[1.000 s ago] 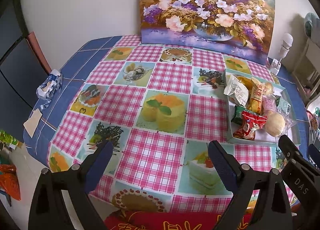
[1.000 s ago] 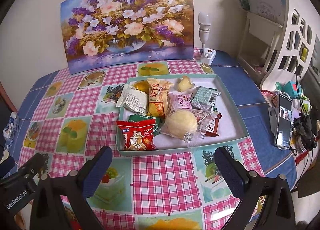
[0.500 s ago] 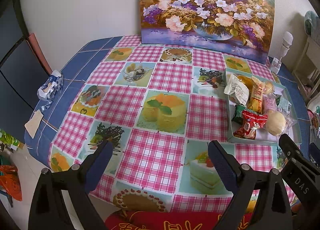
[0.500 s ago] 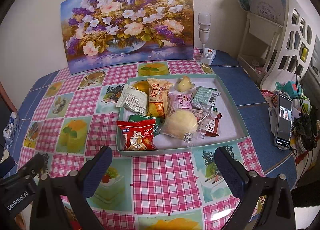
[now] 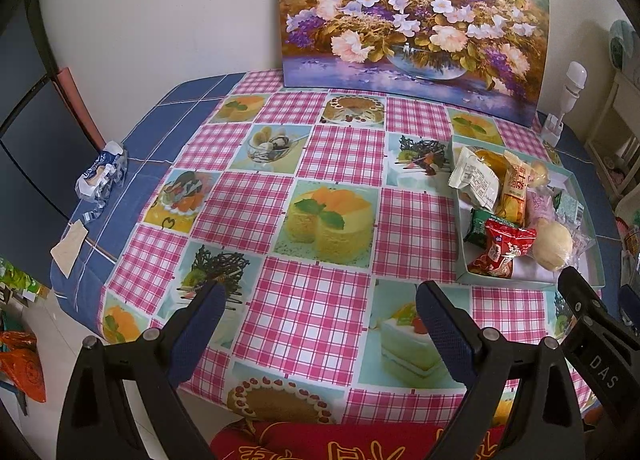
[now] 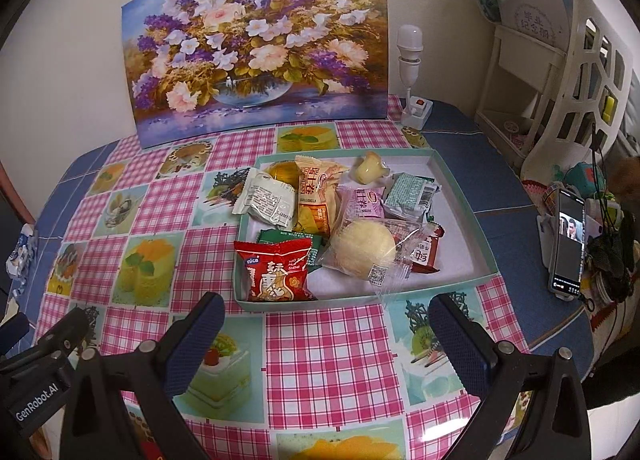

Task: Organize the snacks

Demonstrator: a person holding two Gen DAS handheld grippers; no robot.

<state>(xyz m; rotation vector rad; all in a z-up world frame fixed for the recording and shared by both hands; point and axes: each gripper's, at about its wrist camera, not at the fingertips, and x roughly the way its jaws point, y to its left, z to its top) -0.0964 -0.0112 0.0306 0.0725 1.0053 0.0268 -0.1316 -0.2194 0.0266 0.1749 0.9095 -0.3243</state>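
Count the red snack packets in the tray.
2. A bright red packet lies at the near-left corner of the tray. A darker red one pokes out right of the round bun, partly under its wrapper. Others may be buried.

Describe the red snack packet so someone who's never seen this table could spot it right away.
Find the shallow pale-green tray on the checked tablecloth, in front of the flower painting. The red snack packet lies in the tray's near left corner, over a green packet. It is the only bright red one, with a peanut picture.
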